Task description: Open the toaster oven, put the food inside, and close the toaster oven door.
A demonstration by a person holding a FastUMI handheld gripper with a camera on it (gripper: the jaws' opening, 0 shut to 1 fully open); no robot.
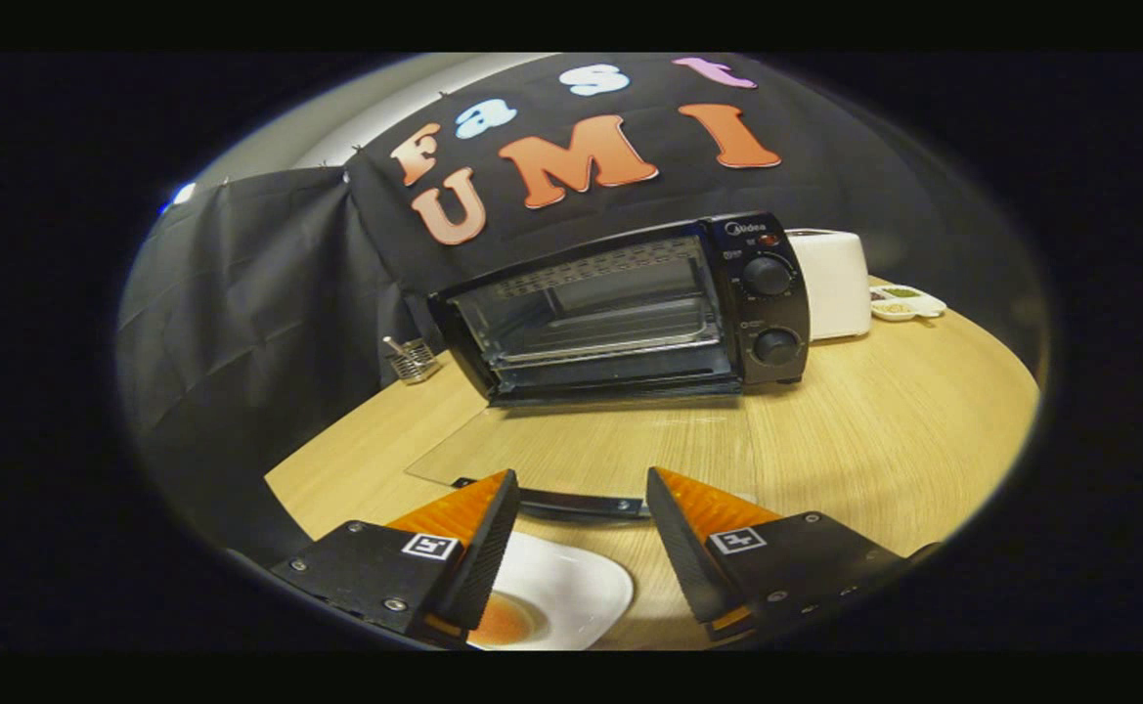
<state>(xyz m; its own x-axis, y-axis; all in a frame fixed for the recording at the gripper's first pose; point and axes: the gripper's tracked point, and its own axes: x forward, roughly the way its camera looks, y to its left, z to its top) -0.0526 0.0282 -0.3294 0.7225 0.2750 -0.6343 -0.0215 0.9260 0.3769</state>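
A black toaster oven [630, 308] stands at the back of the wooden table [874, 440], two knobs on its right panel. Its glass door [581, 445] lies folded flat toward me, and the door's handle [581, 506] sits just beyond my fingertips. The oven's inside shows a wire rack with nothing on it. My gripper [581, 489] hovers open above the table, nothing between its fingers. Right below the fingers lies a white plate [571, 587] with something orange-brown [503, 621] on it, partly hidden by the left finger.
A white toaster [835, 284] stands right of the oven, with a small white divided dish [908, 303] beside it. A wire holder [413, 360] sits at the oven's left. The table's edge runs close on the left, near the black cloth wall.
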